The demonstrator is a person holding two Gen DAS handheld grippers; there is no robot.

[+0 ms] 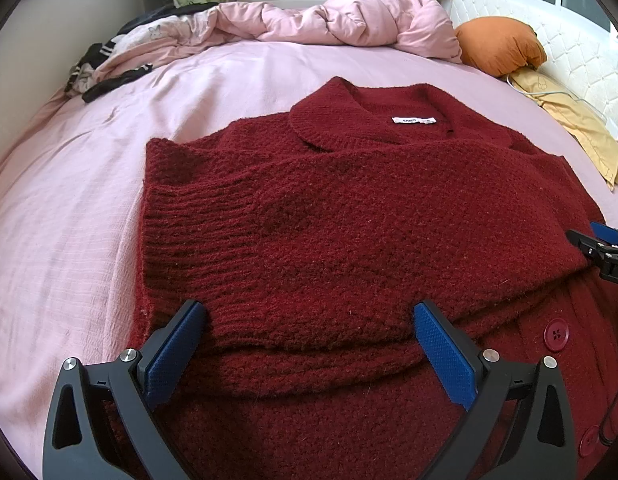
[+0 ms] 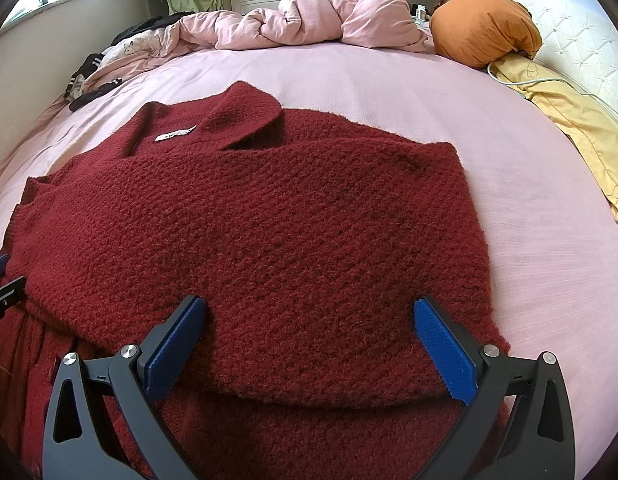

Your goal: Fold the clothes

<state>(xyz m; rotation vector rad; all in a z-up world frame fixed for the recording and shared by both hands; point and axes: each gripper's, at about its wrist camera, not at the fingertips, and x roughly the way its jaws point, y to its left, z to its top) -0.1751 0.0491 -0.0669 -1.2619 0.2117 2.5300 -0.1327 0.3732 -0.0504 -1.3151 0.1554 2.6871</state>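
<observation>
The left gripper [image 1: 309,316] has its jaws wide apart, with nothing held between the blue pads [image 1: 175,354]. It hangs over the near part of the red sweater [image 1: 341,216]. The right gripper [image 2: 309,316] is wide apart too and holds nothing. It is over the same sweater, more to the right side.

The sweater lies flat on the pink bed [image 1: 69,208]. Its sleeves are folded across the front. The collar with a small white tag [image 1: 413,120] points to the far side. A big red button [image 1: 556,334] shows near the right edge in the left view.

Farther back lie a bunched pink blanket [image 2: 329,16], an orange pillow [image 2: 485,32] and a yellow pillow [image 2: 581,124].
</observation>
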